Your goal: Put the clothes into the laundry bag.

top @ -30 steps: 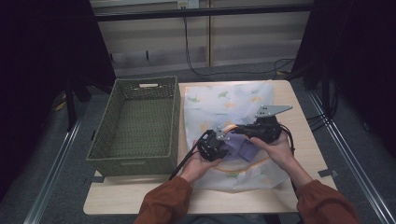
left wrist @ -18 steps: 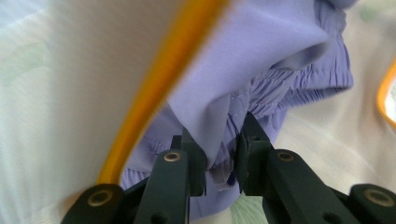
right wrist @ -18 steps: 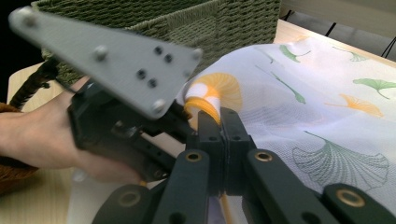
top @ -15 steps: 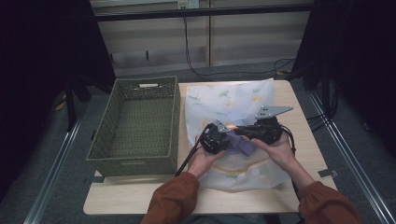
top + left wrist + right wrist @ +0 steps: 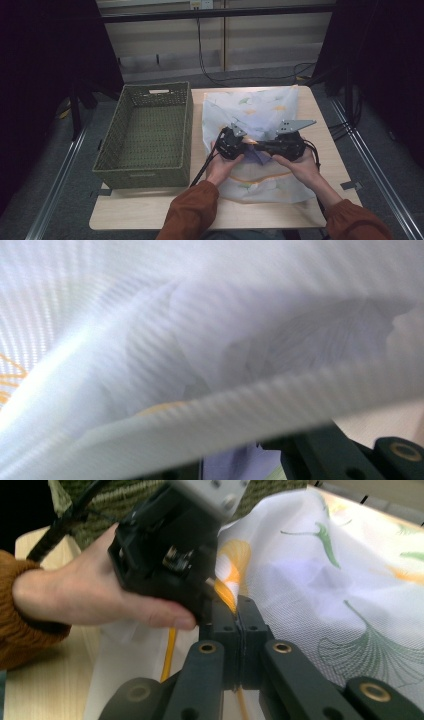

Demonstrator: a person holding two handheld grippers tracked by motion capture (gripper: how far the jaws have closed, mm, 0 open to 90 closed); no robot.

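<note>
A sheer white cloth (image 5: 260, 107) printed with green and orange leaves lies spread on the wooden table (image 5: 150, 210). Both grippers meet over its middle, each held in one hand. My right gripper (image 5: 239, 614) has its jaws pressed together on a raised fold of the cloth (image 5: 350, 580), beside an orange line in the print. My left gripper (image 5: 246, 145) points toward it from the left, shut on the same fold. The left gripper's black body (image 5: 165, 555) sits just beyond my right jaws. In the left gripper view the cloth (image 5: 200, 340) hangs right in front of the camera.
A green woven basket (image 5: 125, 170) stands left of the cloth, with nothing inside it. Cables trail from both grippers toward the person. Bare table shows along the front edge and at the right (image 5: 330, 150).
Both hands have stayed over the middle of the cloth. The left gripper has edged slightly away from the person, closer to the right gripper's jaws.
</note>
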